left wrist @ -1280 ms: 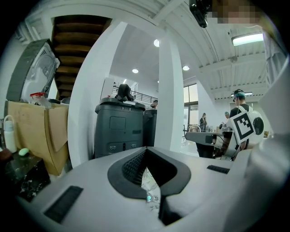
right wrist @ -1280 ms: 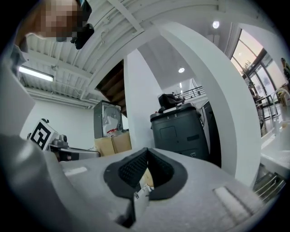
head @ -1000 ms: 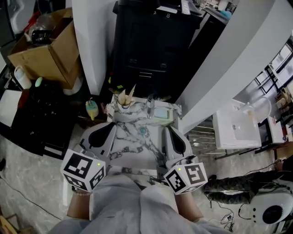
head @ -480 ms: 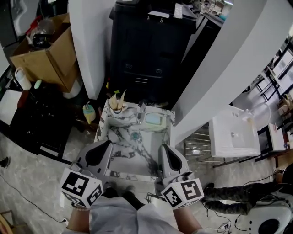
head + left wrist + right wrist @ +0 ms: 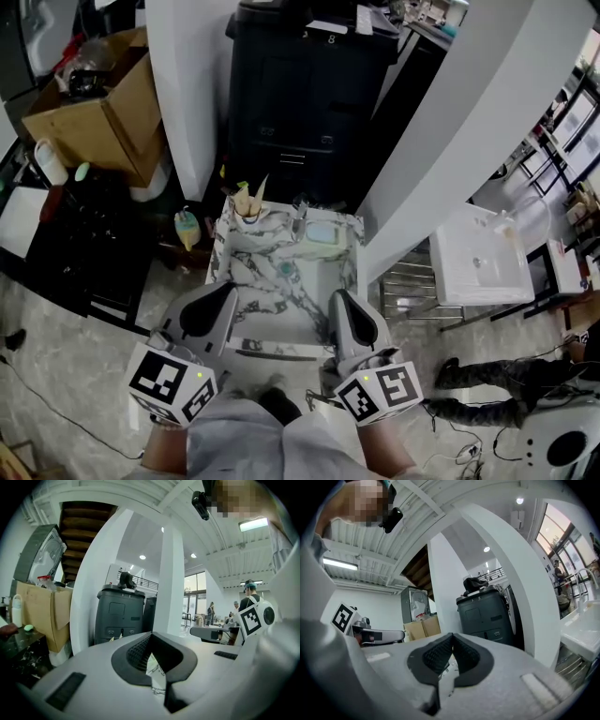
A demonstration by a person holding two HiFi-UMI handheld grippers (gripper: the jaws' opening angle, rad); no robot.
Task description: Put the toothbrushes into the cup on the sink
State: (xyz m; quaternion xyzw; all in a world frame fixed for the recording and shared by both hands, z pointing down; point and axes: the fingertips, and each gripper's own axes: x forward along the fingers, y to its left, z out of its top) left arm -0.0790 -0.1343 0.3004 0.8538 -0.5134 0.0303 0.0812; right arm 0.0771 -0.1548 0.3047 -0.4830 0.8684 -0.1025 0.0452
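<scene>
Your left gripper (image 5: 219, 296) and right gripper (image 5: 341, 302), both closed and empty, face the sink (image 5: 281, 246). The cup (image 5: 249, 215) (toothbrushes (image 5: 243, 194) upright inside) stands at the far-left corner, nearer your left.

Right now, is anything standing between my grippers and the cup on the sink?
Nothing visible does. Only the bare sink lies between the left gripper, the right gripper and the cup at its far left corner. The faucet stands right of the cup, off both paths.
</scene>
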